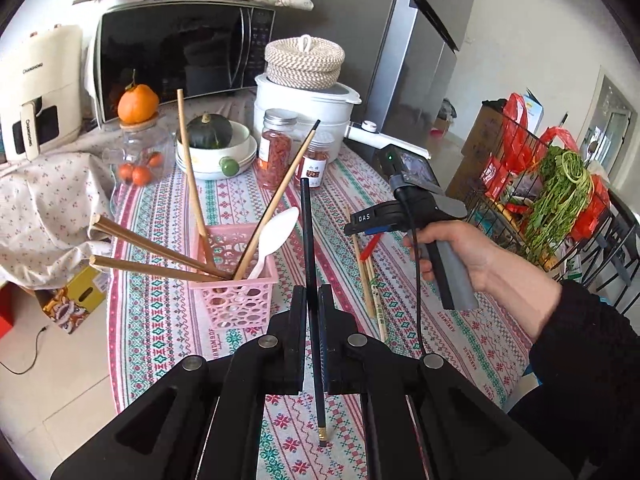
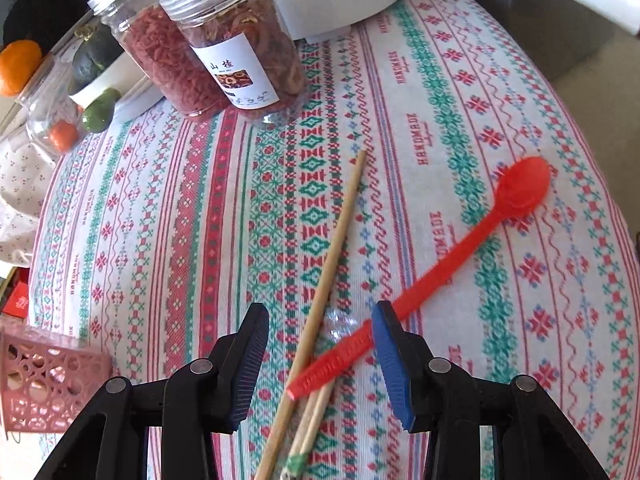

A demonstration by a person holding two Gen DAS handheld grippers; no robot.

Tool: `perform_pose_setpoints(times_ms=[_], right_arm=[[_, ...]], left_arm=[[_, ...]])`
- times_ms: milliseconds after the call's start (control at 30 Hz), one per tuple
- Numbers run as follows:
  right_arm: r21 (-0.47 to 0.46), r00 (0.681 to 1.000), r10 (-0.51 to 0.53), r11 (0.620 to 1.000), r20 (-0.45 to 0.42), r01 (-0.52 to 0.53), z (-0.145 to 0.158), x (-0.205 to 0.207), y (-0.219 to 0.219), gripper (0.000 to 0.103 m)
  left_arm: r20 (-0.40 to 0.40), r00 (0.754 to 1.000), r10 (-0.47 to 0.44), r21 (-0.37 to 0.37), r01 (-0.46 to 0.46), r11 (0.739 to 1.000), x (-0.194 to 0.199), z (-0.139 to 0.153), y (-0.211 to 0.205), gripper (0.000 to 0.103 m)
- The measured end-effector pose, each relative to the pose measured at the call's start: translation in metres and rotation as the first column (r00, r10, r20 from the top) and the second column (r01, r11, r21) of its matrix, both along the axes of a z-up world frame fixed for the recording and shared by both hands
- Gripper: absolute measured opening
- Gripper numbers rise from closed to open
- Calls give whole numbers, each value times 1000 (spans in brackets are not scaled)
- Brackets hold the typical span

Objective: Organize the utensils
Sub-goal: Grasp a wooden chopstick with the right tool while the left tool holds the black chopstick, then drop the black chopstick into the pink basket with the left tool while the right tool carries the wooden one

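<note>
The left gripper is clamped tight on a black chopstick, which runs up between its jaws and pokes out below them, its gold-banded end hanging over the worktop. Ahead and a little to the left of this gripper stands the pink basket, already loaded with wooden chopsticks and a white spoon leaning out at angles. Only this left wrist view shows the person's right hand gripping the handle of the other tool, off to the right, with a dark sleeve behind it. It also takes in the microwave, the bowl with a green squash and the white cooker at the back.

The right wrist view gives what the left cannot: close detail of the utensils still lying on the cloth. The right gripper stands partly open, its jaws pressing on nothing. Between them lie a long wooden chopstick and the handle of a red spoon, whose bowl reaches away up and to the right of the gripper. The spoon's handle crosses over a pair of pale chopsticks close to the camera, and passes right by the right finger's blue pad; I cannot tell whether they touch. The basket appears here only as a corner far to the left, and two jars stand beyond.
</note>
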State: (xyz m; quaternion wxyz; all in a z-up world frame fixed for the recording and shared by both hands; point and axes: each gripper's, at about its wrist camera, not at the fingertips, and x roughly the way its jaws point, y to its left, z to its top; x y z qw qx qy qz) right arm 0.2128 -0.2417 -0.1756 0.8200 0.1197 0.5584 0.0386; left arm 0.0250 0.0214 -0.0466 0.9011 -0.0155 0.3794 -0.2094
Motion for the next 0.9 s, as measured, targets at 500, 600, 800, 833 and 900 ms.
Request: perform_pose_setpoints(times_ms=[500, 600, 800, 833, 900], right_arm=[[-118, 999, 20, 993, 30, -16, -11, 12, 22, 5], [-78, 996, 21, 997, 85, -15, 11, -10, 19, 5], [-10, 976, 5, 1000, 220, -2, 72, -66, 12, 5], [-2, 969, 0, 1000, 246, 0, 81, -78, 11, 5], [12, 956, -11, 1000, 293, 8, 99, -99, 9, 5]], left_arm=[[45, 998, 49, -17, -49, 999, -1, 8, 10, 5], [72, 995, 66, -26, -65, 998, -2, 15, 13, 5], [150, 984, 98, -49, -92, 995, -10, 31, 17, 5], [168, 980, 108, -53, -101, 994, -12, 35, 17, 5], [194, 973, 122, -66, -111, 992, -15, 42, 18, 5]])
